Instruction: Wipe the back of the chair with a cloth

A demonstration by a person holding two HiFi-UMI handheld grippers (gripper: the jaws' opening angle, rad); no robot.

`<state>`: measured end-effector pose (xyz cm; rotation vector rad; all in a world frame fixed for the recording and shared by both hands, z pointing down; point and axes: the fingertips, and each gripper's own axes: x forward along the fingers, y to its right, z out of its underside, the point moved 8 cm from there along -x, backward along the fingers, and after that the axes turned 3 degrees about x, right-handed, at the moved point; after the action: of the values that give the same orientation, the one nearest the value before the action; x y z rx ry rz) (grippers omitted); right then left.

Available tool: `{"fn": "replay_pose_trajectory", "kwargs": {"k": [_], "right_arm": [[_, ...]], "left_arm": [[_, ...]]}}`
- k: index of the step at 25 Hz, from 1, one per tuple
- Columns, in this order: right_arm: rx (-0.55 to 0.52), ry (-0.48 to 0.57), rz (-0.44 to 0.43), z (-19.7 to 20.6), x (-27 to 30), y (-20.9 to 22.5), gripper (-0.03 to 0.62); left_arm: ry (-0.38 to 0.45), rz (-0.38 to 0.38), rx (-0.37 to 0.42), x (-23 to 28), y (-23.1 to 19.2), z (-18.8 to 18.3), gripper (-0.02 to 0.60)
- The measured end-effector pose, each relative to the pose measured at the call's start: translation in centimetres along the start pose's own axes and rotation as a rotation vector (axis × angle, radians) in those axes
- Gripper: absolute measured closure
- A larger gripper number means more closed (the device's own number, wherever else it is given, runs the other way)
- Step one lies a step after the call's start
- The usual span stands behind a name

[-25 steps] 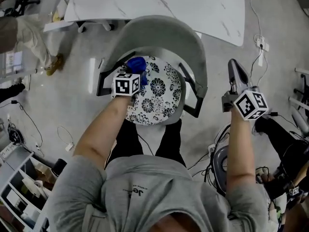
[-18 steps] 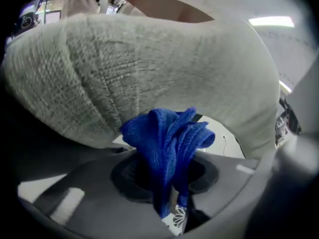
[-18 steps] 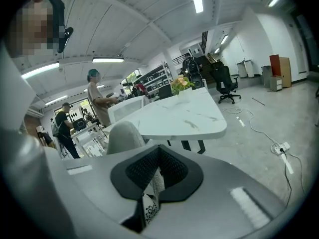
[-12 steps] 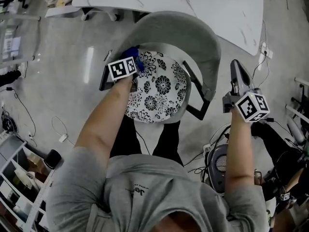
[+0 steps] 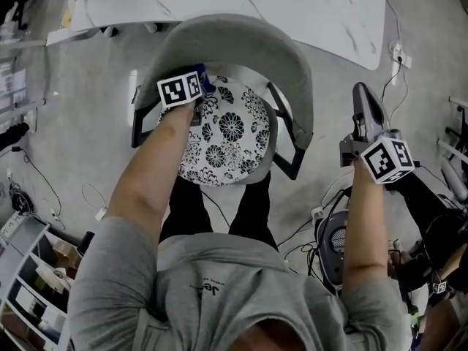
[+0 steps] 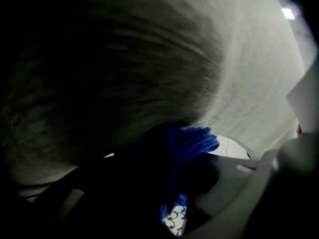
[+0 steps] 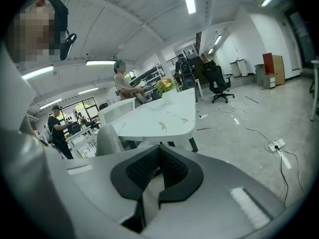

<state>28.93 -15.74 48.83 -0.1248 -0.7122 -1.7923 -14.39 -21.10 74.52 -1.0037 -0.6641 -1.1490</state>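
The left hand-held gripper (image 5: 196,86) pinches a blue cloth (image 6: 192,141) against the grey chair back (image 5: 241,42). The right hand-held gripper (image 7: 158,166), pressed together and empty, hangs off to one side.

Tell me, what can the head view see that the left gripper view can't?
Only the head view shows the whole flowery seat, the white table, and the right gripper held off beside the chair. Only the left gripper view shows, up close, the blue cloth bunched right against the grey chair back. Both show the cloth, the chair back and a bit of the seat.
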Motion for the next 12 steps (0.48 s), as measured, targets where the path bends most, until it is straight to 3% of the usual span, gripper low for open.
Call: {"fn": "replay_pose_trajectory", "kwargs": {"k": [12], "right_arm": [[0.041, 0.047, 0.046, -0.9, -3.8, 4.9, 0.597]], "left_arm": [[-0.007, 0.161, 0.31, 2.7, 12.0, -0.4, 0.408]]}}
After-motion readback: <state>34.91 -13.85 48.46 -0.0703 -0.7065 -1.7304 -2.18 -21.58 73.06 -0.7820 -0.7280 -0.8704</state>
